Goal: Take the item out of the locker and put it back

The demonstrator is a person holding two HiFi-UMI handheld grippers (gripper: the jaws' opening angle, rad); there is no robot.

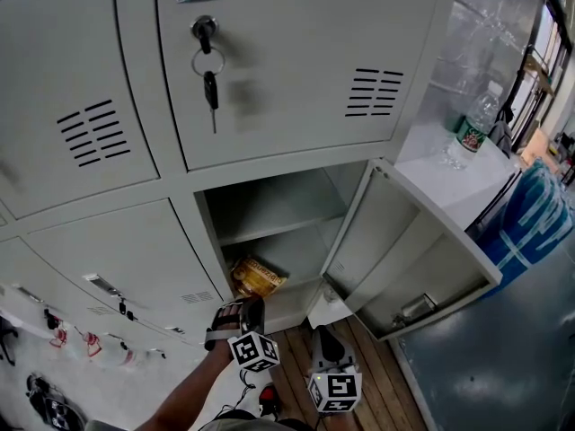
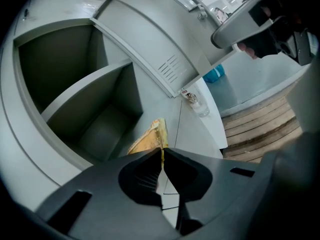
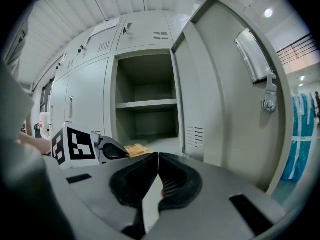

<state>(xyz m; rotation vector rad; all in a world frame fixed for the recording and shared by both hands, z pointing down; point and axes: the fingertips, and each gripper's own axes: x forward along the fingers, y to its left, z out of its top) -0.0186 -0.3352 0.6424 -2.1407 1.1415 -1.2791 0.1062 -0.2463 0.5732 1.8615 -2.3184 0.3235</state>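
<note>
- Low at the open grey steel locker compartment (image 1: 269, 206): the flat yellow foil packet (image 2: 150, 140) lies on the compartment floor, under the single shelf and close to the front lip.
- Left gripper (image 2: 162, 151): jaws pressed together on the near edge of the packet. A thin yellow strip shows in the slit between the pads. Judged to be a pinch on the rim only, not on the body of the packet.
- Right gripper (image 3: 158, 155): jaws fully together with nothing between them. It hangs in front of the compartment, beside the left gripper and apart from the packet.
- Step in hand, as judged: taking the packet out.
- To do it well:
  - keep the pinch firm, since so little foil is caught;
  - draw straight back along the floor, lifting just enough to clear the front lip;
  - stay below the shelf;
  - keep the right gripper off the swung-out grey locker door (image 1: 409, 263).
- Risk: the thin edge may slip out or crumple if pulled at an angle.
- Counts:
  - packets: one;
  - open compartments: one, split by one shelf into two levels;
  - grippers: two;
  - key ring with two keys (image 1: 209, 68): one, in the lock of the door above;
  - clear plastic bottle with green label (image 1: 474, 126): one, well right of the door.
</note>
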